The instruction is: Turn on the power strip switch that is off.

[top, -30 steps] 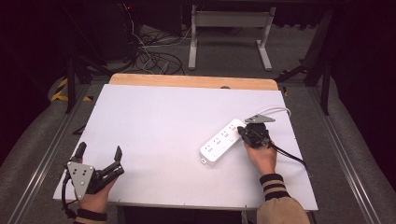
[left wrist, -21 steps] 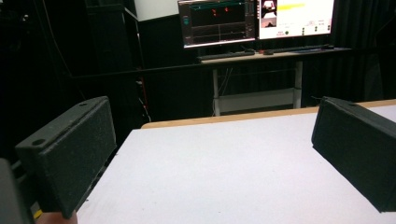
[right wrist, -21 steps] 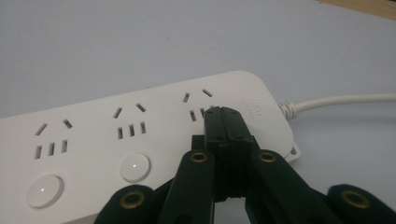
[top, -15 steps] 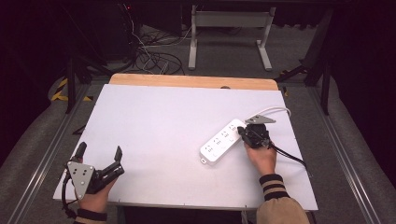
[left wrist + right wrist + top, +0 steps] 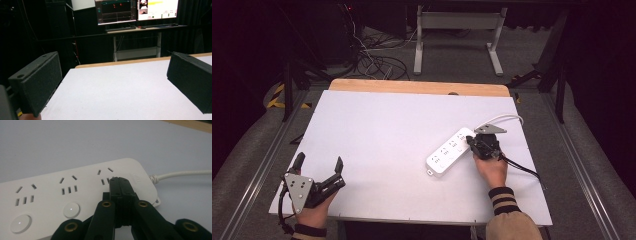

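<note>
right gripper (image 5: 119, 181): jaws pressed together, empty, tips on the white power strip (image 5: 451, 151) at its cable-end socket switch | progress: seemingly mid-press; two nearer buttons glow, this one hidden beneath the tips | left gripper (image 5: 318, 167): jaws wide, idle, far across | white table (image 5: 377, 125), dark room, monitors (image 5: 136, 10) beyond
</note>
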### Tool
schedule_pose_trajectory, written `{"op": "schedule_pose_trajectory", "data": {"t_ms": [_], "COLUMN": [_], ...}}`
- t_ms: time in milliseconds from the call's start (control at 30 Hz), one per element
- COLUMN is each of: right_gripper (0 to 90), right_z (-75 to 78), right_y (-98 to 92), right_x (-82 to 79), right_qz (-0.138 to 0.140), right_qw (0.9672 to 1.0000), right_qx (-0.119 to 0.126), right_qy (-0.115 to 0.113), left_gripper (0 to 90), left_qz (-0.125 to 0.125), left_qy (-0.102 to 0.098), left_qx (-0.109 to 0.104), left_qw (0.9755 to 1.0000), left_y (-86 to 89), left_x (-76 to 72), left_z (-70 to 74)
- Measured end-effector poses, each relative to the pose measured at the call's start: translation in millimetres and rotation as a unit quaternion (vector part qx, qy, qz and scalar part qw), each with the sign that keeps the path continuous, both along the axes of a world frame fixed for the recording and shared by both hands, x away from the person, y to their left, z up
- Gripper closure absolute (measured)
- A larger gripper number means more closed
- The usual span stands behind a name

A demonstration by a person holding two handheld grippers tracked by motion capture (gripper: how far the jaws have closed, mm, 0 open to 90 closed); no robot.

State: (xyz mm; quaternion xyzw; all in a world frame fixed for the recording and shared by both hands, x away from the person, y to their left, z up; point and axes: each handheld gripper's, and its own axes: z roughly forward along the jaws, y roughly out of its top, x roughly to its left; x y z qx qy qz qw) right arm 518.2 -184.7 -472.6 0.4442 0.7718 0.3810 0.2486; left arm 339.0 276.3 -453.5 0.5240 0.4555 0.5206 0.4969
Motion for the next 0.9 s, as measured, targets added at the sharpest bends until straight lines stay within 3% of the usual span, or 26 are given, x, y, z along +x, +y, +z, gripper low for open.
{"op": "schedule_pose_trajectory", "data": {"t_ms": [900], "right_gripper": [90.0], "right_z": [-0.3], "right_y": [-0.2], "right_x": [0.6], "right_qz": [0.002], "right_qw": [1.0], "right_qx": [0.001], "right_qy": [-0.001], "left_gripper": [0.3], "left_qz": [-0.002], "left_qy": [0.003], "left_qx": [0.0], "left_qw": [1.0], "left_y": [-0.3], "left_x": [0.7], "left_z": [-0.7]}}
